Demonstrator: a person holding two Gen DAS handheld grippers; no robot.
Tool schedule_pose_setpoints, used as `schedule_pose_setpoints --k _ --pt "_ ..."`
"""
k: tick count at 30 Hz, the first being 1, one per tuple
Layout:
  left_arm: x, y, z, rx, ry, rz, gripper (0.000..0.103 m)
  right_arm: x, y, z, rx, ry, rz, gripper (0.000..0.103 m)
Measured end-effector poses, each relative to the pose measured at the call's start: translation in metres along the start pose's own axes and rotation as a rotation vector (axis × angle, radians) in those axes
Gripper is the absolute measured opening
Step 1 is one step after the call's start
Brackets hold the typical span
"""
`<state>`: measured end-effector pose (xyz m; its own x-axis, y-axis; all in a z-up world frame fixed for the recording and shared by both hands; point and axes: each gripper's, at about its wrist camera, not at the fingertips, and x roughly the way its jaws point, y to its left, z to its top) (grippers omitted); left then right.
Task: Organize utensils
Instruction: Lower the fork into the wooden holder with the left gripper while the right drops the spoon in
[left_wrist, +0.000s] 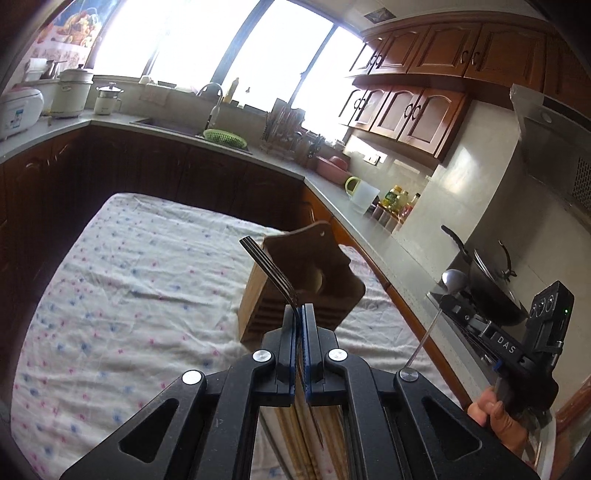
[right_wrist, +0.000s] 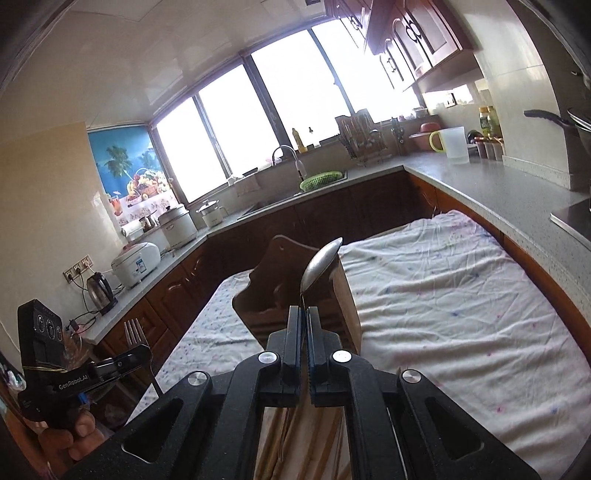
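Left wrist view: we are holding the fork (left_wrist: 271, 269) with the left gripper (left_wrist: 298, 314), its fingers pinching the neck, tines pointing up and away. The wooden utensil holder (left_wrist: 295, 291) is standing just beyond the tines on the cloth-covered bench (left_wrist: 129, 277). For a clean insertion, we are advising that the handle be turned downward and lined up over the holder's open top before lowering. At the right edge, the right gripper (left_wrist: 448, 301) is carrying the spoon (left_wrist: 453, 280).

Right wrist view: we are pinching the spoon (right_wrist: 320, 266) stem between the fingers of the right gripper (right_wrist: 304, 317), bowl raised in front of the holder (right_wrist: 291, 295). We are judging that one utensil should go in at a time, keeping the two grippers apart. The left gripper (right_wrist: 142, 352) is holding the fork (right_wrist: 135, 334) at lower left.

The bench cloth (right_wrist: 443, 314) is wrinkled and floral. Around it, a grey counter (right_wrist: 498, 192), dark cabinets and bright windows are framing the kitchen.
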<state>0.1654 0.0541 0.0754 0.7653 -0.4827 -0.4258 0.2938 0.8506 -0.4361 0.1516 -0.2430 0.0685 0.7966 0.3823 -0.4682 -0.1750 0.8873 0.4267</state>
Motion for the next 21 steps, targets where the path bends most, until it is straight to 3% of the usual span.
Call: schedule_pose_setpoints --k 11,15,21 --pt "0.056 -0.024 0.053 0.126 -0.194 0.084 0.001 0.045 0.012 0.061 -0.078 -0.201 -0.040 0.002" --pt "0.096 -0.027 0.046 0.174 -0.236 0.139 0.001 0.070 0.012 0.063 -0.127 -0.257 -0.067 0.002" --pt "0.144 -0.029 0.013 0.208 -0.207 0.160 0.001 0.110 0.005 0.042 -0.166 -0.203 -0.095 0.002"
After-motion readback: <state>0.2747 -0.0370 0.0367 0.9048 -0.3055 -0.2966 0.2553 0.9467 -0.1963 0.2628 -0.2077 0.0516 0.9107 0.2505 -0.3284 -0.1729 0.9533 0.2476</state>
